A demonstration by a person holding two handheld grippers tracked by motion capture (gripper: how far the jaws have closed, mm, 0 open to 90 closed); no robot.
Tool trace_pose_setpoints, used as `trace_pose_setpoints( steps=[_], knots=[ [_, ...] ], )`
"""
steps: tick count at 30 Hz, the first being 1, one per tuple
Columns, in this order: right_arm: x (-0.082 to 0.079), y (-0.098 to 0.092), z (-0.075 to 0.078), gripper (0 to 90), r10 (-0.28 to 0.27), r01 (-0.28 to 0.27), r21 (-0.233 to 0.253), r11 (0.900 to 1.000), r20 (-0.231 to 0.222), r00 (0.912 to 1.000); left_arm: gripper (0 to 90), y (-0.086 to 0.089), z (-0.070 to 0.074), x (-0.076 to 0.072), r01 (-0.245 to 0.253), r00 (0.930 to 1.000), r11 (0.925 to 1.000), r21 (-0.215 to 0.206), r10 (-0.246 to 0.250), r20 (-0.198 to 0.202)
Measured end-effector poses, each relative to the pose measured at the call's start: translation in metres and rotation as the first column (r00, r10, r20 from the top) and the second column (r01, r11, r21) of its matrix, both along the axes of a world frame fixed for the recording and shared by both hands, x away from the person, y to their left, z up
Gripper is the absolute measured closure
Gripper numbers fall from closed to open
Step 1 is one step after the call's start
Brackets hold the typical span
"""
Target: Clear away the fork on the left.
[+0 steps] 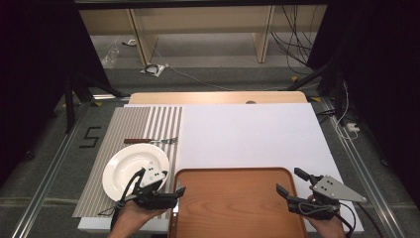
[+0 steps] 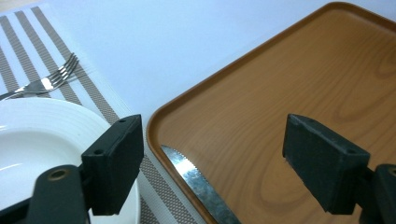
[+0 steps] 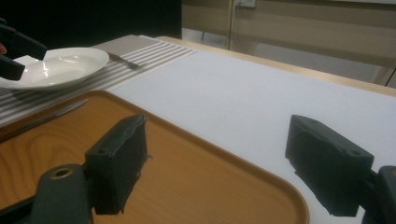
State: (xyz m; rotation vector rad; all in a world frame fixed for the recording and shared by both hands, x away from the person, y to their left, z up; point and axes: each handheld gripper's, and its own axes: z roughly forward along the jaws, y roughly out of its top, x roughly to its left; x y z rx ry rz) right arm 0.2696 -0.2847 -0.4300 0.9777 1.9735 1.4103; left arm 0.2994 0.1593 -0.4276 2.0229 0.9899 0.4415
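Knife [image 2: 198, 184] along the tray's [image 2: 289, 116] left rim, just beside the plate [image 2: 42, 140]. Left gripper [image 2: 212, 158] spread wide above it, right gripper [image 3: 233, 168] likewise apart, empty. Best lowered squarely astride the blade, closed gently.

Knife on the tray

A serrated steel knife [image 2: 198, 186] is laid flat along the brown tray's [image 2: 280, 93] left rim.
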Motion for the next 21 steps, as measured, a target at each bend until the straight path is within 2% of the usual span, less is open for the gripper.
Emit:
trace_pose_setpoints(
  steps=[11, 16, 18, 21],
  knots=[
    [0.001, 0.0, -0.001, 21.5, -0.003, 0.003, 0.0, 1.0, -0.002, 1.0, 20.8, 0.021, 0.009, 0.016, -0.062, 0.9979, 0.9977, 0.026, 0.062, 0.02],
    [0.001, 0.001, -0.001, 21.5, -0.003, 0.004, 0.001, 1.0, -0.005, 1.0, 21.1, 0.027, 0.013, 0.03, -0.076, 0.997, 0.9955, 0.056, 0.075, 0.02],
    [0.001, 0.001, -0.001, 21.5, -0.003, 0.003, 0.0, 1.0, -0.005, 1.0, 21.1, 0.031, 0.016, 0.038, -0.083, 0.9964, 0.993, 0.083, 0.082, 0.02],
    [0.001, 0.0, -0.001, 21.6, -0.003, 0.003, 0.003, 1.0, -0.003, 1.0, 22.3, 0.035, 0.02, 0.047, -0.089, 0.996, 0.9918, 0.092, 0.087, 0.02]
  ],
)
